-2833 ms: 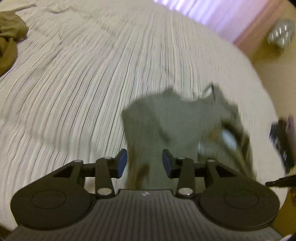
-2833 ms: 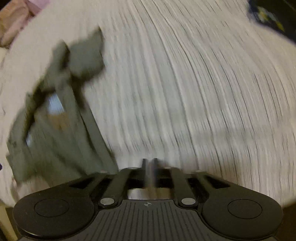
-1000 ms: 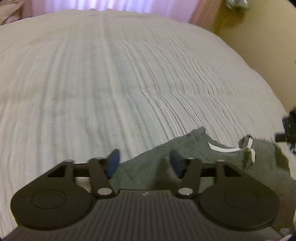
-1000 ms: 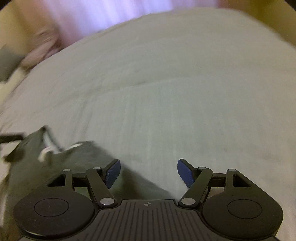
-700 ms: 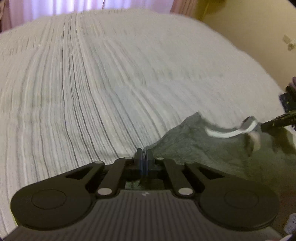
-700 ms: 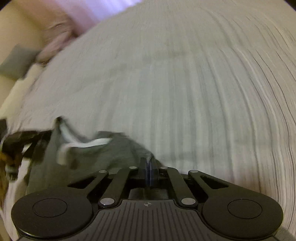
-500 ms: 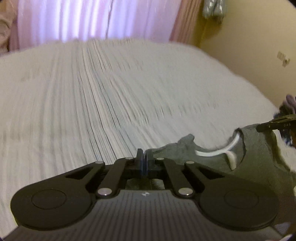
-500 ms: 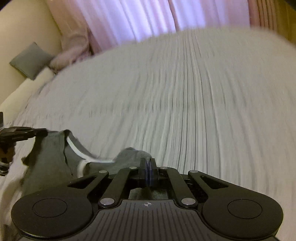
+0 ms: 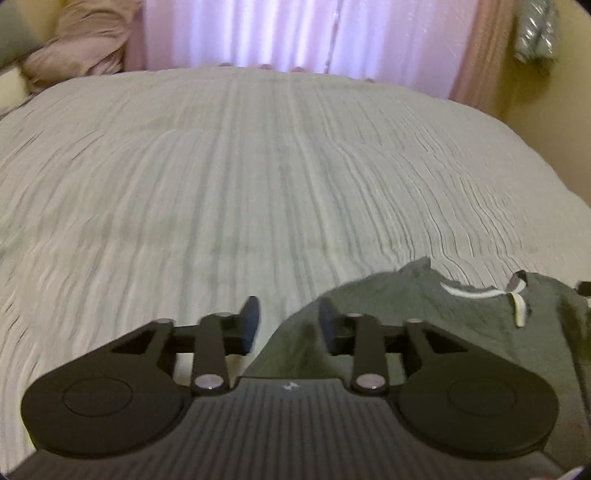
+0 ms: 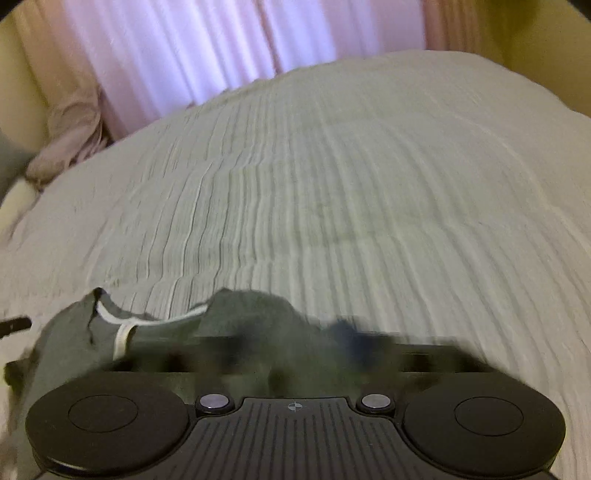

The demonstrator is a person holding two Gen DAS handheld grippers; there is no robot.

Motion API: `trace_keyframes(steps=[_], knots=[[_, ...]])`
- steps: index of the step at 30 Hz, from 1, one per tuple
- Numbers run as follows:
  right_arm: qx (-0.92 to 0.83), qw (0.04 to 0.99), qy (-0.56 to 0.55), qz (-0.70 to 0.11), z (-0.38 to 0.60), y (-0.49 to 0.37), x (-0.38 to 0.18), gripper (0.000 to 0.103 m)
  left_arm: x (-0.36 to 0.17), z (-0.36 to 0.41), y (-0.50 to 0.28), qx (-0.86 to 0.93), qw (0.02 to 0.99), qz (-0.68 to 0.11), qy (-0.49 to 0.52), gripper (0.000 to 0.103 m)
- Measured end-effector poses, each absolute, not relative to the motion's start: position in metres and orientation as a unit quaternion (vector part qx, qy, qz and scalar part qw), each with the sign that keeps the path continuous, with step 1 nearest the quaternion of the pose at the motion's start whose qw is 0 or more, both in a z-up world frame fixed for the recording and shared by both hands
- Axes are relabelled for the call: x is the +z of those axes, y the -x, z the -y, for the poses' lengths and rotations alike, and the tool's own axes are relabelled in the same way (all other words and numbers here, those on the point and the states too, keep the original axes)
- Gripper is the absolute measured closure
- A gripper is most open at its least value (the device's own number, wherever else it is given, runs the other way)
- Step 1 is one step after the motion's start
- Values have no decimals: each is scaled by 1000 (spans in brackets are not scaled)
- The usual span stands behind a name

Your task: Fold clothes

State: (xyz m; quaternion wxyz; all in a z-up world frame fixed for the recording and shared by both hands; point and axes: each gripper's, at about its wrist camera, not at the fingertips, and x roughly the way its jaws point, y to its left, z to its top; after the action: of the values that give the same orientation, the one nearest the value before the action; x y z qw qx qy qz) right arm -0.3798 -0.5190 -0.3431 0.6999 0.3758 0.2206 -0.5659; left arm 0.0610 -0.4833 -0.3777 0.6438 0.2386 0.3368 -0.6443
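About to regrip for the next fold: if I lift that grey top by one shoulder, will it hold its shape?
Probably not. The grey top lies rumpled on the bedspread, so it looks soft and would likely sag. Its white neck tape hangs loose and may dangle. It looks thin, probably light.

Setting: bedroom in a home.
Main surface: a wide bed (image 9: 258, 177) fills most of both wrist views, covered by a pale, finely ribbed bedspread (image 10: 369, 206).
Window side: sheer, backlit curtains (image 9: 240, 33) hang in vertical folds behind the far edge of the bed, with pinkish drapes (image 9: 476, 51) at the side.
Bedding: a dusty-pink pillow (image 9: 77, 40) lies at the far left corner of the bed; a second, grey cushion (image 10: 9, 162) is partly visible beside it at the frame edge.
Walls: plain, warm yellow (image 9: 546, 99).
Laundry: a grey garment (image 9: 461, 325) with white neckline trim lies on the bedspread.
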Motion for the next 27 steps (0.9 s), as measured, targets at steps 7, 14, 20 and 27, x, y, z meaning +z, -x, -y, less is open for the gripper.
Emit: trace_keyframes(steps=[7,14,20,27], knots=[[-562,654,-465,-200,395,421,-314,22,-343,376,-105,-594,629,-426,-265,71],[-565,590,-513,-266,256,408,-290,22,-317,255,-74,-515,608,-519,-309,70],[-543,579,-528,-303,188,389,-272,22,-294,182,-46,-475,605,-557,-312,69],[-537,603,-477,-348,143,361,-228,22,-235,154,-5,-502,616,-495,-352,63]])
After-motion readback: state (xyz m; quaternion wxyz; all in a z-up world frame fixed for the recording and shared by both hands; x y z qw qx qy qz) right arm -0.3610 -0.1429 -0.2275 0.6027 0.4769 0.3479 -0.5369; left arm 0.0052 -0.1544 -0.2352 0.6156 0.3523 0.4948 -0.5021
